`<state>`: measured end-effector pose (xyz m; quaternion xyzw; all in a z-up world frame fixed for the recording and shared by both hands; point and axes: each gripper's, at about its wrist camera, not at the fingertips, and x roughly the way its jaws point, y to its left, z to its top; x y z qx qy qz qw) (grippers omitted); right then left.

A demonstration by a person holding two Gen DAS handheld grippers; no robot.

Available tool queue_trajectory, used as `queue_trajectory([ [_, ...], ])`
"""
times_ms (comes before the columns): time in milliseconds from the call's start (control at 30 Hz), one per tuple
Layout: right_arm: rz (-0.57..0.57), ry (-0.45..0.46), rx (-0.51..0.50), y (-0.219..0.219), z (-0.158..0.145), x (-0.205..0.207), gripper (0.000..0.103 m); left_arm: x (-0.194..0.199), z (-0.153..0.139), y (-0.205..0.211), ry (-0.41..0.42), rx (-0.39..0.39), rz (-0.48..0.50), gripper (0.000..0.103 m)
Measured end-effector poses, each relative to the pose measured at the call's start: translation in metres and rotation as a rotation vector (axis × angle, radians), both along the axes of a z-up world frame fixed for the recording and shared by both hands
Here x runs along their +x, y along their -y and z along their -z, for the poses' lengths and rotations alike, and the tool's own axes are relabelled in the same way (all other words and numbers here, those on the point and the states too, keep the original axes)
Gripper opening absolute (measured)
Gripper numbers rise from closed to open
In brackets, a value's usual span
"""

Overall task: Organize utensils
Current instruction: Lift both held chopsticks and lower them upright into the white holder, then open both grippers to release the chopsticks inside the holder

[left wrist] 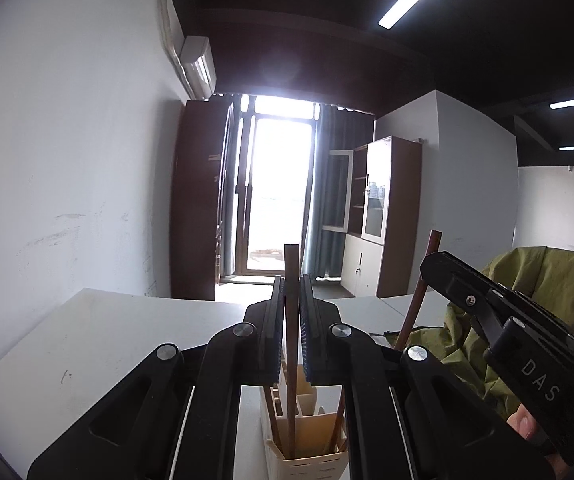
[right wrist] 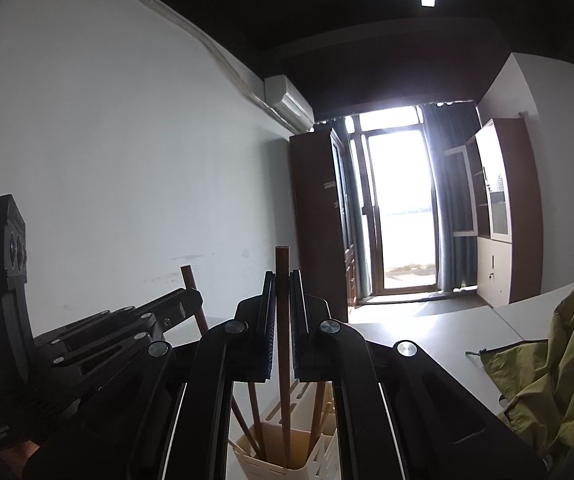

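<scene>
Left gripper [left wrist: 291,292]: jaws narrowed onto a brown chopstick [left wrist: 291,320], upright between them, its lower end inside the cream utensil holder [left wrist: 311,462] below the jaws. Right gripper [right wrist: 283,288]: jaws likewise clamped on a second chopstick [right wrist: 283,340] (also upright), its tip down in the same holder on the white tabletop [left wrist: 107,336]. More chopsticks lean inside.

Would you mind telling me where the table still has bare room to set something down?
The white table is bare on the wall side, left of the cream utensil holder. It is also bare beyond the holder, toward the door. The right is crowded by the olive-green jacket, and the holder already has chopsticks in it.
</scene>
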<state>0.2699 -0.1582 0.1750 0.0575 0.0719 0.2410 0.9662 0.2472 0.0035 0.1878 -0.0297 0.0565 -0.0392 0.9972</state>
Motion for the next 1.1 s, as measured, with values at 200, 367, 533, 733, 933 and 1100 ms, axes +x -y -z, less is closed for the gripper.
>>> queue_trajectory([
  [200,-0.004,-0.075,-0.053,-0.013,0.022,0.018,0.008,0.019,0.014,-0.008,-0.101,-0.010,0.002,0.007],
  [367,0.004,-0.104,-0.085,-0.019,0.035,0.023,0.008,0.025,0.022,-0.011,-0.140,-0.005,0.004,0.007],
  [533,0.007,-0.152,-0.115,-0.020,0.045,0.028,0.008,0.029,0.031,-0.012,-0.172,0.013,0.003,0.007],
  [733,0.013,-0.195,-0.116,-0.021,0.047,0.030,0.008,0.036,0.038,-0.018,-0.220,-0.011,0.013,0.007],
  [933,0.011,-0.222,-0.119,-0.021,0.045,0.029,0.012,0.027,0.035,-0.020,-0.215,-0.007,0.007,0.009],
  [1100,0.017,-0.228,-0.117,-0.019,0.046,0.026,0.015,0.015,0.028,-0.024,-0.201,-0.010,0.005,0.009],
])
